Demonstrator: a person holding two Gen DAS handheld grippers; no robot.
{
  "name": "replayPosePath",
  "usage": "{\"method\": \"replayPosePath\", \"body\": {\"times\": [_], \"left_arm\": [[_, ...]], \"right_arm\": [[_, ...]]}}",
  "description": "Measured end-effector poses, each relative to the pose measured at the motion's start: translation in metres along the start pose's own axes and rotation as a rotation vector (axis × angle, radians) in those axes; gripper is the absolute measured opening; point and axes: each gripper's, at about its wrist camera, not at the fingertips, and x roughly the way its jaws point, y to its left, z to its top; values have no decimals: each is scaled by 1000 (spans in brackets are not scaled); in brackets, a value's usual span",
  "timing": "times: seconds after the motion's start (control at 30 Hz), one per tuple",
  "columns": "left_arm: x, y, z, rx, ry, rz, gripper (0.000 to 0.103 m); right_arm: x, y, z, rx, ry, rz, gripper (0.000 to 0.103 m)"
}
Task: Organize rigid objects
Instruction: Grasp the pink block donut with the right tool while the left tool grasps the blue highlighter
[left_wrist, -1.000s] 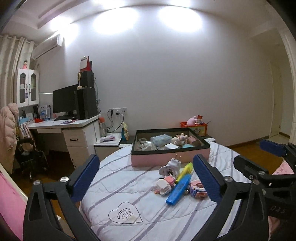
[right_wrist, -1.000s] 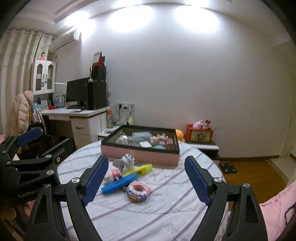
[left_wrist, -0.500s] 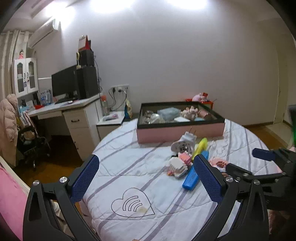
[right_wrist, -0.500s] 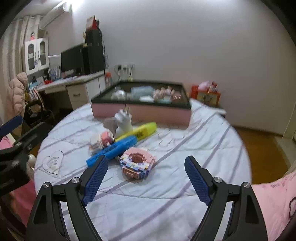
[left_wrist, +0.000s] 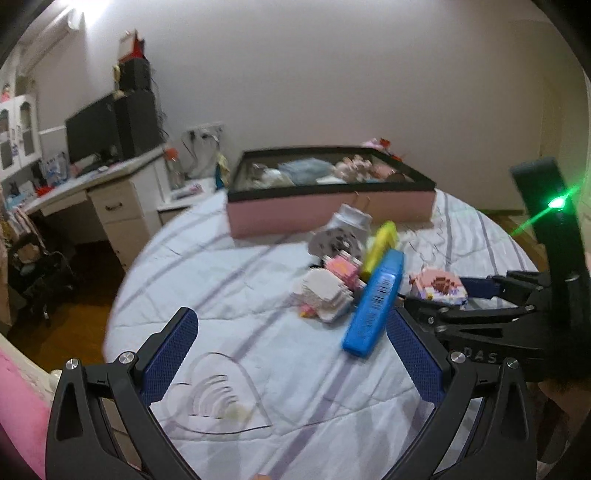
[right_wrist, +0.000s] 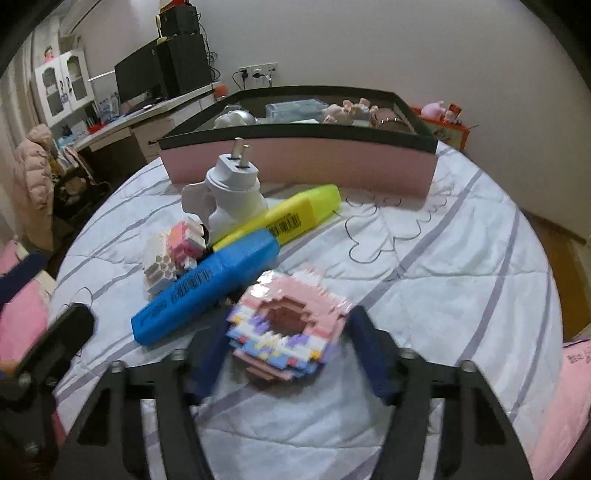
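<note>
A pink box with a black rim (right_wrist: 295, 162) stands at the far side of the round table (right_wrist: 461, 258), which has a striped quilted cover. Inside it lie a clear plastic case (right_wrist: 293, 109), a white rounded object (right_wrist: 232, 118) and some pinkish figures (right_wrist: 351, 109); their exact count cannot be told.

On the cloth before the box lie five loose things: one white plug adapter (right_wrist: 232, 192), one yellow highlighter (right_wrist: 284, 218), one blue highlighter (right_wrist: 207, 288), one pink-and-white brick model (right_wrist: 171, 251) and one brick-built donut (right_wrist: 288, 328).

The right gripper (right_wrist: 286, 358) has just been narrowing, with the donut between its blue fingers (right_wrist: 369, 354); whether the pads press it cannot be told. The left gripper (left_wrist: 291, 362) is spread wide and holds nothing, with the blue highlighter's near end just beside its right finger.
</note>
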Motion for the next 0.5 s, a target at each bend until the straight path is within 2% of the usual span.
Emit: {"method": "replayPosePath", "body": {"times": [0.13,0.23,0.4,0.47,0.5], "left_arm": [[19,-8,0,-36,75,-94,103],[33,-17,0,-50,124,-117,103],[49,-33,3,-20,190,-109,84],[50,-36,5,-9,193,-108,72],[51,-38,6,0,200,-110,70]], "right_arm": [[-11,-14,-6,12,-11,-17,61],[-15,-31,-10,41,-11,-15,61],[-19,-45,-13,64,-20,-2,61],[-21,-50,-13,72,-28,1,61],[-22,-51,-13,72,-27,2,61]]}}
